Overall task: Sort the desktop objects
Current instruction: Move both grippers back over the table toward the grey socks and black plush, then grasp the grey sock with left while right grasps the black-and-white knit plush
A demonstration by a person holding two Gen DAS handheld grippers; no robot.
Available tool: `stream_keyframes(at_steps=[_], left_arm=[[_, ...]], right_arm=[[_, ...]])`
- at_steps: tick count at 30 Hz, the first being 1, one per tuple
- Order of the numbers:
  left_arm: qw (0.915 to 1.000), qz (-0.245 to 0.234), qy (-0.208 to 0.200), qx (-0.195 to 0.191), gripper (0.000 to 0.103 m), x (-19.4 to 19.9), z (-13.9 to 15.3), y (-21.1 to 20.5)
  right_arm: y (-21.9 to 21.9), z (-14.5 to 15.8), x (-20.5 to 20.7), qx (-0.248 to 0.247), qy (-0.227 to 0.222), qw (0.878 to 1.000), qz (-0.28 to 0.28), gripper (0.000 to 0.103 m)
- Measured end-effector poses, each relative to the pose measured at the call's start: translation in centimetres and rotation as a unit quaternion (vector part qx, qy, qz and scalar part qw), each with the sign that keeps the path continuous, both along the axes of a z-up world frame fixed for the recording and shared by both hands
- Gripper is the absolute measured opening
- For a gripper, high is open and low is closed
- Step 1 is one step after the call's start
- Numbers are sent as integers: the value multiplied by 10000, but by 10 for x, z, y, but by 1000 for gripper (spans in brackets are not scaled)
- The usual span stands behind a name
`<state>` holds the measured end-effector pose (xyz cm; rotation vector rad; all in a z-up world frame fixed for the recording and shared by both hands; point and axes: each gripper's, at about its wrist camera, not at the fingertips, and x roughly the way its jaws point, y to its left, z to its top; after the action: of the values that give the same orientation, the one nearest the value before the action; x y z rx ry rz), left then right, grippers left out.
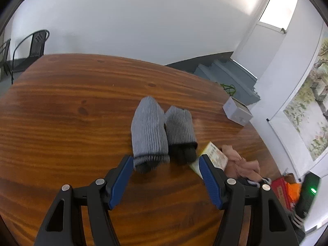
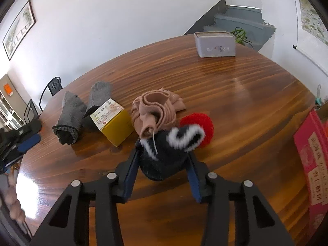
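Note:
Two grey ribbed socks (image 1: 148, 131) (image 1: 180, 127) lie side by side on the wooden table (image 1: 61, 112), cuffs toward me. My left gripper (image 1: 165, 162) is open, its fingers either side of the cuffs, just short of them. In the right wrist view my right gripper (image 2: 164, 153) is shut on a dark navy sock with white stripes and a red toe (image 2: 174, 145). A rolled tan sock (image 2: 153, 110) lies just behind it. A small yellow box (image 2: 112, 121) stands between the tan sock and the grey socks (image 2: 71, 112).
A white open box (image 2: 215, 45) stands at the table's far side; it also shows in the left wrist view (image 1: 236, 110). A red carton (image 2: 313, 164) lies at the right edge. Black chairs (image 1: 30, 47) stand beyond the table's left end. Stairs (image 1: 225, 71) rise behind.

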<state>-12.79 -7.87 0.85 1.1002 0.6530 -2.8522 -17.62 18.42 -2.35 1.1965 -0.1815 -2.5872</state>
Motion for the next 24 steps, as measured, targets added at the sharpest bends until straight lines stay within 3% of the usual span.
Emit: stream_keyframes(at_steps=[6, 18, 20, 24], left_arm=[[9994, 273, -153, -121, 68, -38, -11, -6], [9982, 335, -485, -104, 68, -71, -41, -22], [9983, 238, -514, -100, 64, -73, -44, -20], [9984, 54, -539, -144, 38, -75, -48, -13]], right_arm=[[10, 9, 8, -169, 56, 9998, 8, 48], [16, 22, 17, -274, 265, 9993, 0, 48], [13, 23, 19, -234, 301, 9993, 27, 48], [11, 23, 20, -207, 323, 9993, 39, 48]])
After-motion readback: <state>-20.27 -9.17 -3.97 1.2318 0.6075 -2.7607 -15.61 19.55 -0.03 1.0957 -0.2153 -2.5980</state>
